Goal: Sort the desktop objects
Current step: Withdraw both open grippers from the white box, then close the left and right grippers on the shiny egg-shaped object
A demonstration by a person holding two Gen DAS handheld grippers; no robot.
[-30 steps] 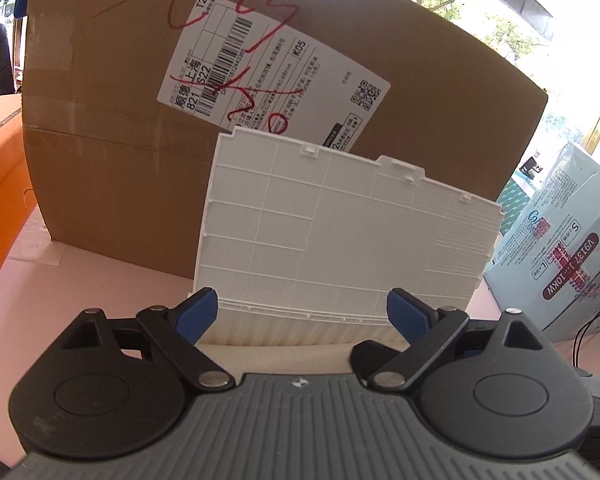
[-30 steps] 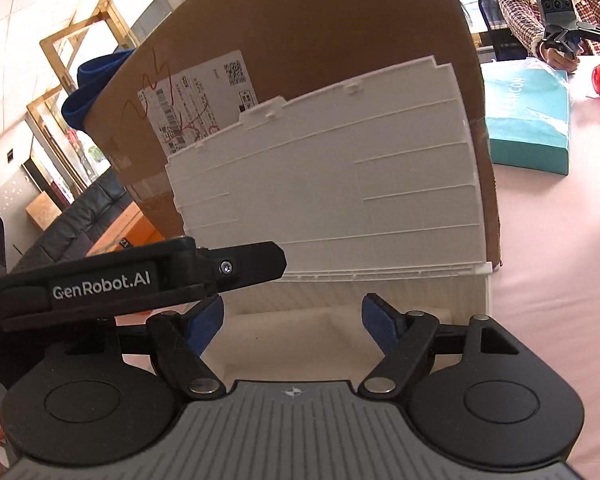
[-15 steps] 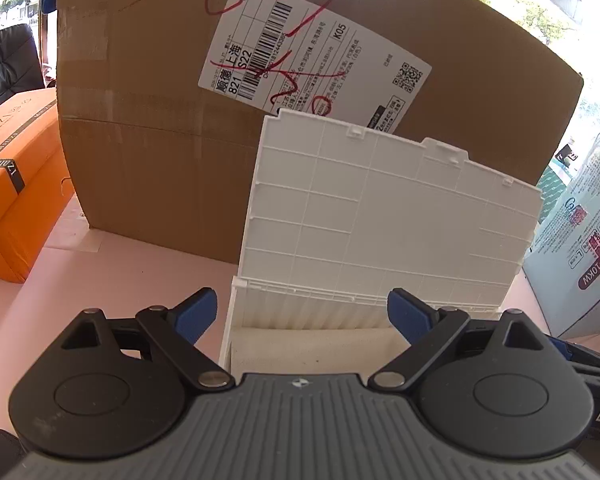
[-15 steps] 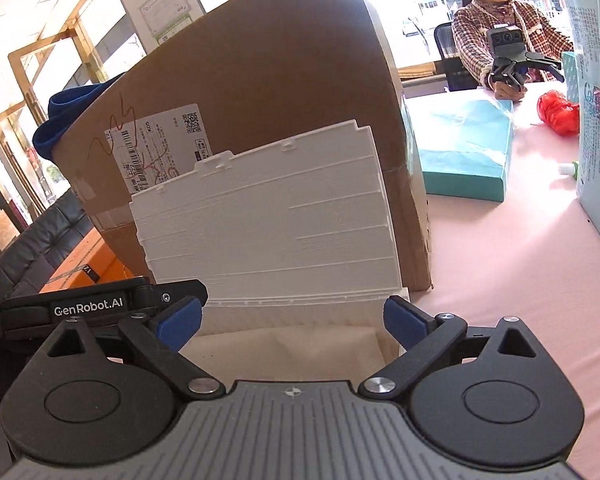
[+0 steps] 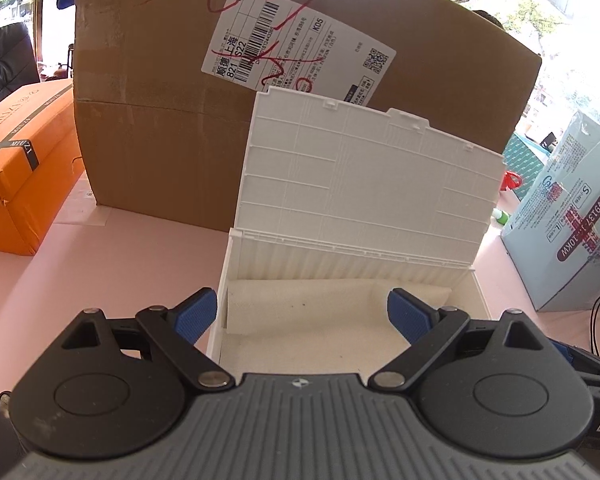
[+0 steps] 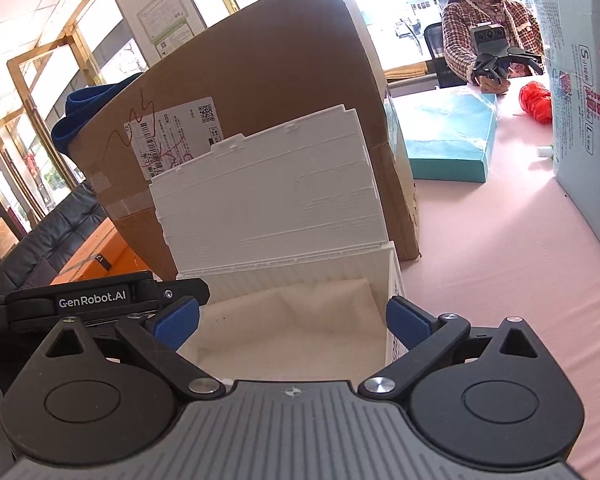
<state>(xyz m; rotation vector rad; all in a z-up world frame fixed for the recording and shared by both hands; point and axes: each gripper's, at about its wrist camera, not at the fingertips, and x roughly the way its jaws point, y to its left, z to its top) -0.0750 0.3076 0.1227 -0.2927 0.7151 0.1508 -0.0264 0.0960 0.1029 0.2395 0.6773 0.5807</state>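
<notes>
A white plastic storage box [image 5: 225, 280] stands on the pink table with its ribbed lid [image 5: 364, 184] raised and leaning back against a big cardboard carton. A cream liner [image 5: 312, 320] covers the inside; I see no objects in it. My left gripper [image 5: 302, 312] hangs open over the box's near edge, with nothing between its blue pads. My right gripper [image 6: 292, 316] hovers over the same box [image 6: 392, 272] from the right side. Its jaws are opening and nothing is between them. The left gripper's body [image 6: 100, 298] shows beside the right one.
A cardboard carton [image 5: 160, 120] with a shipping label walls off the back. An orange box [image 5: 16, 152] lies to the left and a pale blue carton [image 5: 572, 220] to the right, with a teal box [image 6: 448, 140] behind. A seated person [image 6: 488, 40] holds another gripper far right.
Both grippers have drawn back from the white box, so its lined inside now shows. The right gripper's jaws have spread wider. The lid has stayed up.
</notes>
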